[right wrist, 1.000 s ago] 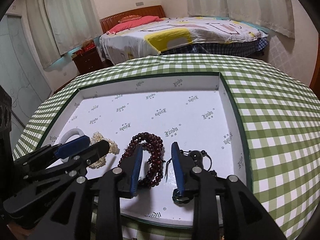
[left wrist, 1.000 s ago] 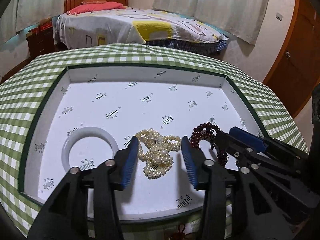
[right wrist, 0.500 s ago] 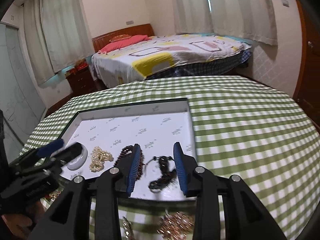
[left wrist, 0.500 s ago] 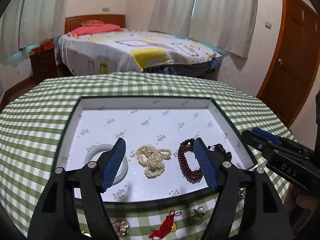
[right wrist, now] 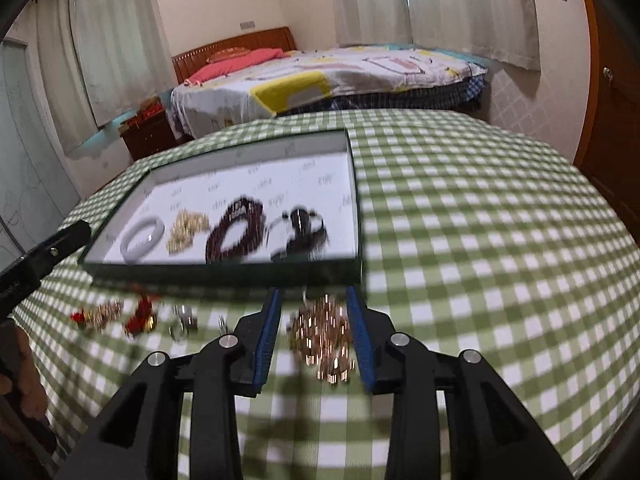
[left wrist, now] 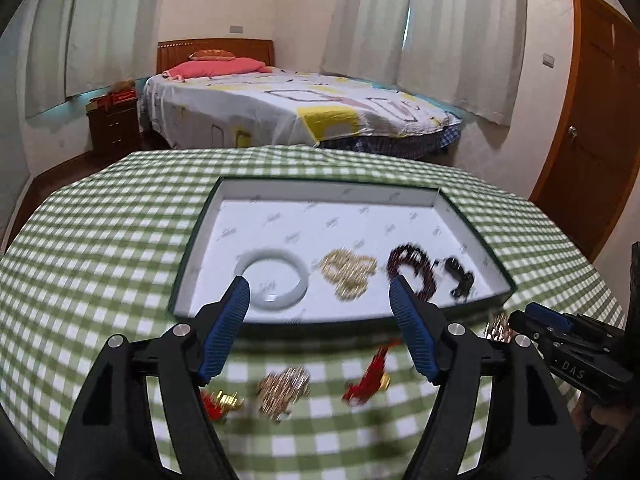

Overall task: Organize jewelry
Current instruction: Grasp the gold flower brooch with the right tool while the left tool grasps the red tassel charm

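While the green-checked table (right wrist: 480, 220) carries everything, the work reads as roughly half done. Tray (left wrist: 476, 240): four pieces lie in a row along its near side, namely the white bangle (left wrist: 273, 280), pearl strand (left wrist: 349, 273), dark red bead bracelet (left wrist: 412, 270) and black piece (left wrist: 460, 278). Loose on the cloth in front of the tray: large gold cluster (right wrist: 324, 334), smaller gold piece (left wrist: 285, 388), red tassel charm (left wrist: 368, 376), second red-and-gold charm (left wrist: 220, 402), and small silvery bits (right wrist: 184, 320), too blurred to name. Left gripper (left wrist: 320, 296): fingers spread wide, empty, above the tray's near rim. Right gripper (right wrist: 314, 308): fingers apart, straddling the gold cluster, not yet gripping it. Likely next pick.
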{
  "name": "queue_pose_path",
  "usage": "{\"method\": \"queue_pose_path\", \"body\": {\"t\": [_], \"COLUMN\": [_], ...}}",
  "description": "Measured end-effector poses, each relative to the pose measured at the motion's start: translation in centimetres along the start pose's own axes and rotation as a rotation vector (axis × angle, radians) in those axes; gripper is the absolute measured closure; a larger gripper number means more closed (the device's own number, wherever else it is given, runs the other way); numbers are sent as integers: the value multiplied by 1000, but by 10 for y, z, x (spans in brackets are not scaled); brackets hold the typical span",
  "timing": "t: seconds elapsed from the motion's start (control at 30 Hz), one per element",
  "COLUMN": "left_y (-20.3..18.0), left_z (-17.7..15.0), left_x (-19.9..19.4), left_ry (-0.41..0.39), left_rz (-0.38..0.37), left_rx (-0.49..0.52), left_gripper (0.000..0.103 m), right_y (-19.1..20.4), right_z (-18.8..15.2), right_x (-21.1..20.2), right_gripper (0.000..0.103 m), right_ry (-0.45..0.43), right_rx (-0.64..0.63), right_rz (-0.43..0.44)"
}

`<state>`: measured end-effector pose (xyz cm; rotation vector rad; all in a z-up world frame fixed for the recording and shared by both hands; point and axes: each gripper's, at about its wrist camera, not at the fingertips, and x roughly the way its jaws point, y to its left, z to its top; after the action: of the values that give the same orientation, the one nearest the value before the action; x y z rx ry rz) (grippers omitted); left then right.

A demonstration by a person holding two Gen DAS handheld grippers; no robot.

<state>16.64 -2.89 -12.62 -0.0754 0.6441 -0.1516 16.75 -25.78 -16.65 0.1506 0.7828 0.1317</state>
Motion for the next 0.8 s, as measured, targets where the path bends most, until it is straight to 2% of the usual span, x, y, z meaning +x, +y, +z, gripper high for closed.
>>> {"method": "queue_pose_path", "body": {"t": [0.1,0.2,0.3,0.47,0.63,0.8], "left_y": [6,13,17,22,20,21], "left_z": [-11,-21,-26,-28,-30,-32], "left_x": [-6,-9,-13,-12,-10,-5], "left_ry": [14,33,39,43,52,63], "left_rz": [21,34,44,51,52,54], "left_rx": [-4,-14,-25,-37,-29,-34], "left_gripper": [32,32,32,32,32,32], "right_y": [1,-1,-2,-6,-2,4], "right_z": [-8,-13,-13,-13,-13,-12], "right_x": [2,5,3,10,19,23], "right_gripper": [68,61,58,56,48,47], "right_ry": [16,20,13,34,57,57], "right_rx": [-3,-2,2,15,1,-34], "right_rz": [-1,-8,-17,-22,-22,-44]}}
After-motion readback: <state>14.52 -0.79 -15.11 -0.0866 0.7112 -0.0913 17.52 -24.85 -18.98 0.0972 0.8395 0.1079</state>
